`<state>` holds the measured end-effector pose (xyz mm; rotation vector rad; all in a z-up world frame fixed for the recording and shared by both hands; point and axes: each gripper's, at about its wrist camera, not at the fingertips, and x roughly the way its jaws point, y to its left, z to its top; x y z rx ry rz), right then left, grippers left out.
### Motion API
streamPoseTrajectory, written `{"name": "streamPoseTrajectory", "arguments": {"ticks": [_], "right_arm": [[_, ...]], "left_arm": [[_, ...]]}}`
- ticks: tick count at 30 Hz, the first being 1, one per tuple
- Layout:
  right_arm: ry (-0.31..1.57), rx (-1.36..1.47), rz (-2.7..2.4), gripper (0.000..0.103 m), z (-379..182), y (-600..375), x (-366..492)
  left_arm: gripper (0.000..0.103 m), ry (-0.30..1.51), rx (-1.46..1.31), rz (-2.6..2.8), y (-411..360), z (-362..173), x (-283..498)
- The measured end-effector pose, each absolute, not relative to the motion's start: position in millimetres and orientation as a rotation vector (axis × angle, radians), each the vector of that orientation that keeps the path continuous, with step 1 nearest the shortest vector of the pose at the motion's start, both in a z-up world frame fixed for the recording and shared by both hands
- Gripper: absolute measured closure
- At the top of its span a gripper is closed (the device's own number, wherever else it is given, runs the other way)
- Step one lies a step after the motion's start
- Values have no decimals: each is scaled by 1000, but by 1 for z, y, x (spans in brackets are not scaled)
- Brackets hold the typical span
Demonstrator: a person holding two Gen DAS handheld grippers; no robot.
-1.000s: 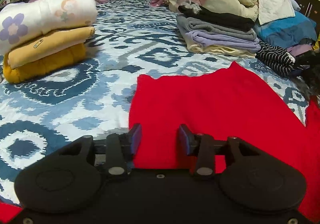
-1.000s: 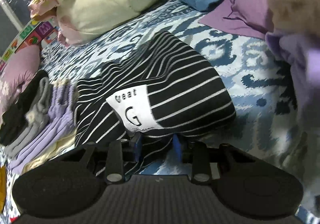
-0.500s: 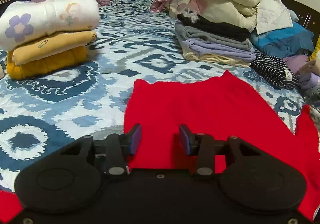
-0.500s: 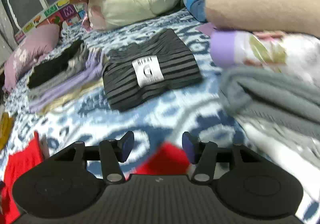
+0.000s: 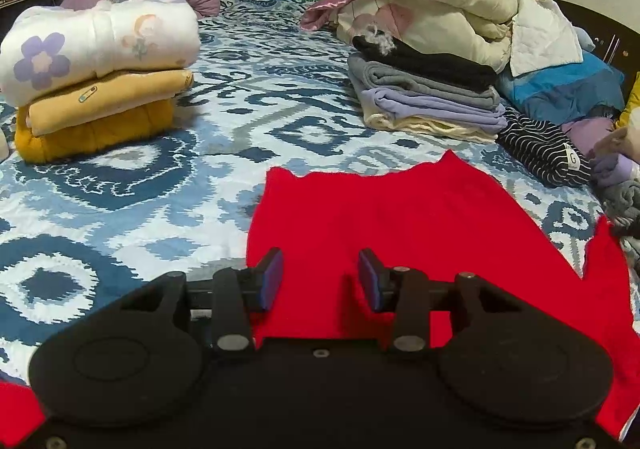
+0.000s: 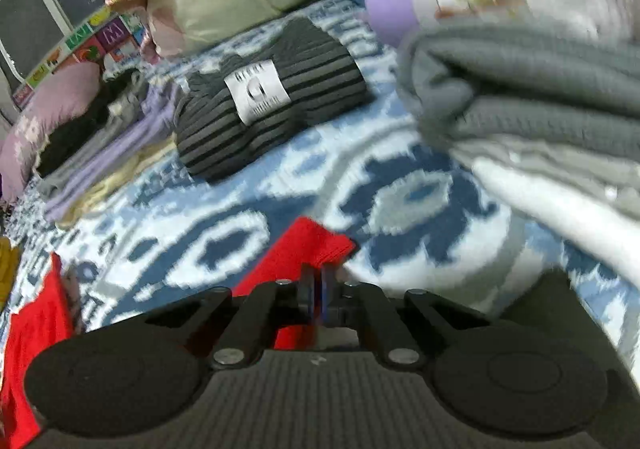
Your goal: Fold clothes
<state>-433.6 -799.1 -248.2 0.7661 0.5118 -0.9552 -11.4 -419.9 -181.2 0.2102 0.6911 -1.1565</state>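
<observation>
A red garment (image 5: 400,217) lies spread flat on the blue-and-white patterned bedspread (image 5: 160,189). My left gripper (image 5: 320,281) hovers over its near edge, open, pads apart with only flat cloth beneath them. In the right wrist view, a narrow red end of the red garment (image 6: 308,245) runs up to my right gripper (image 6: 319,289). Its jaws are pressed together on that cloth end. The right wrist view is blurred.
A folded striped top (image 6: 272,101) with a white label lies beyond the right gripper. Grey knitwear (image 6: 540,97) is piled at the right. Folded stacks sit at the left (image 5: 100,89) and back right (image 5: 428,97). A person's hand (image 5: 616,141) shows at the right edge.
My right gripper pulled back from the striped top, came over the red cloth end with jaws wide, and closed on it. The left gripper stayed put, open.
</observation>
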Motion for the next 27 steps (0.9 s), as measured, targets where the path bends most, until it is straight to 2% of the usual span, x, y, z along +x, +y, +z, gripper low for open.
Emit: {"name": "streamPoseTrajectory", "arguments": {"ticks": [6,15,19,27], "right_arm": [[541,557,-888,98,-200,-805,-394],[710,381,-904,97,-217,-809,-343],[708,386,-951,69,-217,-807,-347],[633,546,-761,68,-207,-751,-376]], "left_arm": [[63,688,213,-1160,-421,-181,-12],[63,688,214,-1162,-420,-182,-12],[63,685,209,-1164,-420,-180,-11],[63,679,203,-1175,-419,-178,-15]]}}
